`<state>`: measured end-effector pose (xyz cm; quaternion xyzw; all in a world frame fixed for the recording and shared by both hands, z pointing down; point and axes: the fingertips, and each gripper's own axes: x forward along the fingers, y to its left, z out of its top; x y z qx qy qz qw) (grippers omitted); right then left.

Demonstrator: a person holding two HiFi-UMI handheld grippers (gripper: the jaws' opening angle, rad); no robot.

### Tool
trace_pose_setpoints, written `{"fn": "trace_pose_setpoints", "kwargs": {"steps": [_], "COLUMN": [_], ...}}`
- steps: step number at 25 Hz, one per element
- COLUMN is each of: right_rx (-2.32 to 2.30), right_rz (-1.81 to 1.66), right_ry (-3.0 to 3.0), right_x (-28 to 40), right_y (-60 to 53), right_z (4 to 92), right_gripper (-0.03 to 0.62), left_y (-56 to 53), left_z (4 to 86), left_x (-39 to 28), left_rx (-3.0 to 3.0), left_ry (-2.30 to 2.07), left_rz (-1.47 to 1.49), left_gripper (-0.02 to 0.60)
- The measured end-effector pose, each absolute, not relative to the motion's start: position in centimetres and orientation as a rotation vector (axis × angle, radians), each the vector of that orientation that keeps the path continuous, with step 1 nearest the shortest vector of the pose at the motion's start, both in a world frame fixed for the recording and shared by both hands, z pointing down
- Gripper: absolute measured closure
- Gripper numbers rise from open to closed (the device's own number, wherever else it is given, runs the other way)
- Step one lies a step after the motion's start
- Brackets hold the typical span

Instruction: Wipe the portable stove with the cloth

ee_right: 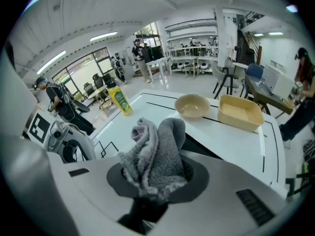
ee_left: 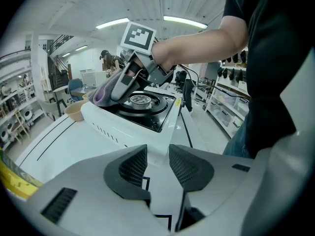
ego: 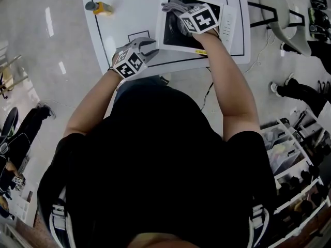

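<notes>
The portable stove (ego: 227, 27) is white with a black burner top (ee_left: 147, 107) and stands on the white table. My right gripper (ego: 181, 15) is over the stove's far left part, shut on a bunched grey cloth (ee_right: 157, 151) that fills its jaws. In the left gripper view the cloth (ee_left: 104, 93) rests at the stove's top near the burner ring. My left gripper (ego: 150, 46) hovers by the stove's near left corner, its jaws (ee_left: 157, 163) a little apart with nothing between them.
A yellow bottle (ego: 99, 7) lies on the table (ego: 129, 14) to the far left. A tan bowl (ee_right: 192, 105) and a tan rectangular tub (ee_right: 241, 113) sit beyond the stove. Black lines mark the tabletop. People and chairs stand around the room.
</notes>
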<state>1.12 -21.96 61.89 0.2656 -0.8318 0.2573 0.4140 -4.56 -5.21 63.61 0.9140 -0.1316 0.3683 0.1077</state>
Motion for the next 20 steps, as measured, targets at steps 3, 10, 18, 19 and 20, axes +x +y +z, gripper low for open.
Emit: {"fn": "trace_pose_setpoints", "kwargs": {"steps": [3,10,18,19,20], "right_rx": [0.732,0.829,0.933,0.945,0.958], "right_rz": [0.725,0.767,0.757,0.752,0.747], "right_ry": [-2.1,-2.064,-2.003,-1.994,-1.985], "right_x": [2.5,6.2,10.8,11.4,12.1], "right_y": [-23.3,-24.9,-24.7,-24.5,-24.3], "right_z": [61.7,61.8,62.1,62.1,62.1], "right_gripper": [0.49,0.49,0.49,0.49,0.49], "left_y": [-5.2,-5.2,-5.2,-5.2,-5.1], "left_z": [63.6,63.7,63.9,63.9,63.9], "left_x": [-4.6,-4.6,-4.3,-4.3,-4.2], "left_rx": [2.687,2.687,2.684,2.686,2.687], "left_ry": [-0.39,-0.382,-0.384,-0.386,-0.387], "left_rz": [1.081,1.088,1.094,1.093,1.093], "left_gripper": [0.422,0.422,0.422,0.422,0.422]}}
